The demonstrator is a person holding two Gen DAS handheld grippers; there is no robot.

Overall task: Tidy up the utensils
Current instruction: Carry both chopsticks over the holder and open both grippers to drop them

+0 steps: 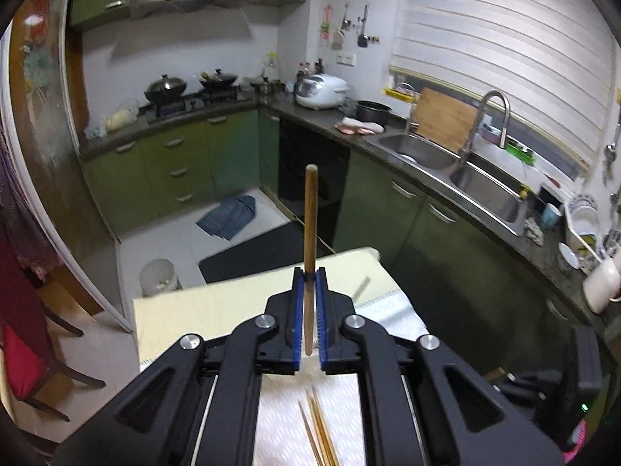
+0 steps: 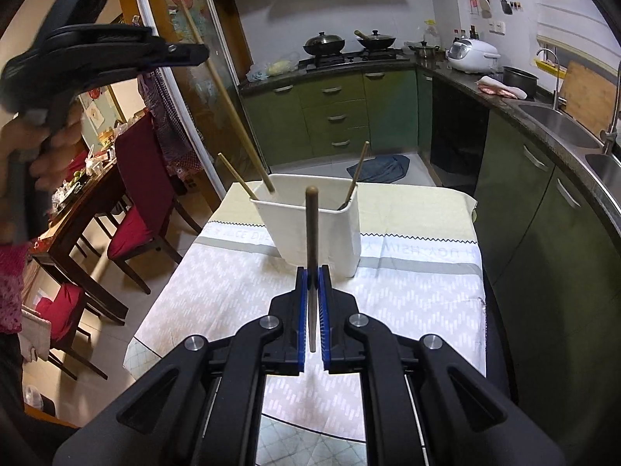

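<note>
I've got a chopstick clamped in my left gripper, sticking straight out over the far edge of the table. My right gripper is pinching a darker chopstick too – aimed at the white holder on the tablecloth, where three sticks already lean. Spare chopsticks lie near me.

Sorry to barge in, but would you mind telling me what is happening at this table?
A person is sorting chopsticks into a white rectangular plastic holder on the cloth-covered table. The left gripper is shut on a light wooden chopstick, lowering its tip into the holder. The right gripper is shut on a darker brown chopstick. More chopsticks lie on the cloth.
</note>
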